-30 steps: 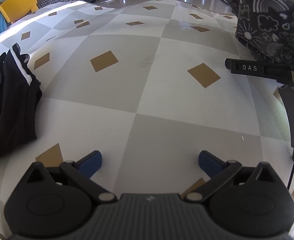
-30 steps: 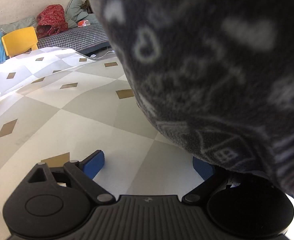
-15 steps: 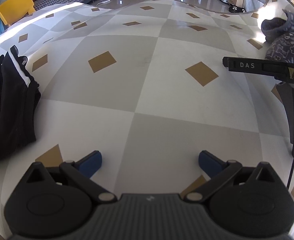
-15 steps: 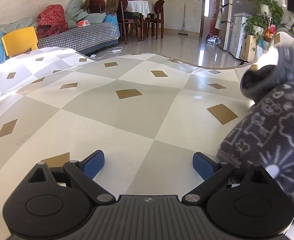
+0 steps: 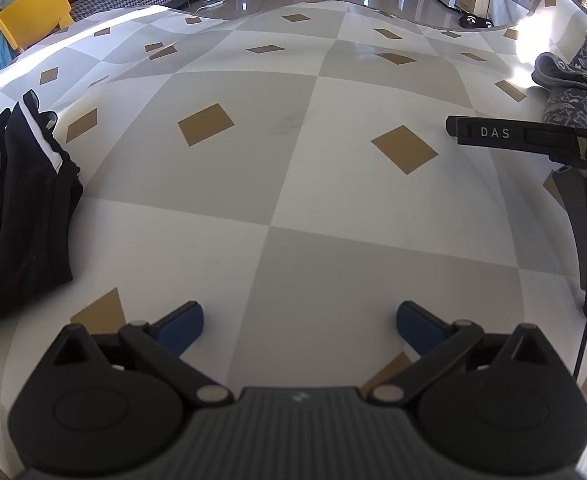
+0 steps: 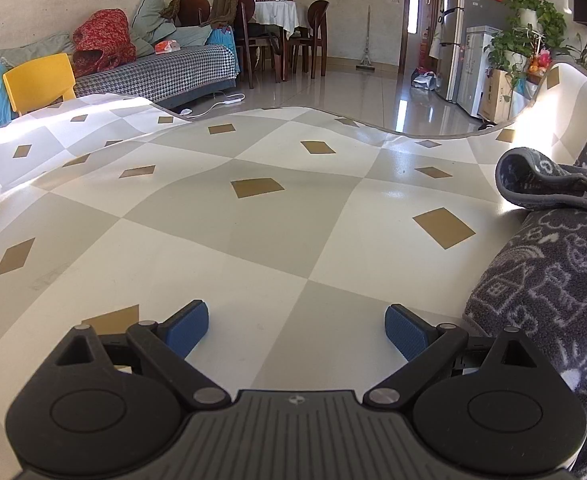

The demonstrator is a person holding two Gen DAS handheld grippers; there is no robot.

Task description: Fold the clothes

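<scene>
Both claws wide, empty; grey garment (image 6: 549, 288) heaped right, long axis unclear.

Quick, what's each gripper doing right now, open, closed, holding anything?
Left gripper: open, holding nothing, above the checkered tablecloth.
Right gripper: open, holding nothing; dark grey patterned fleece garment lies beside it.

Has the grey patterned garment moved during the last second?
Yes. The grey patterned garment dropped from filling the right wrist view onto the checked tablecloth, at its right edge.
</scene>
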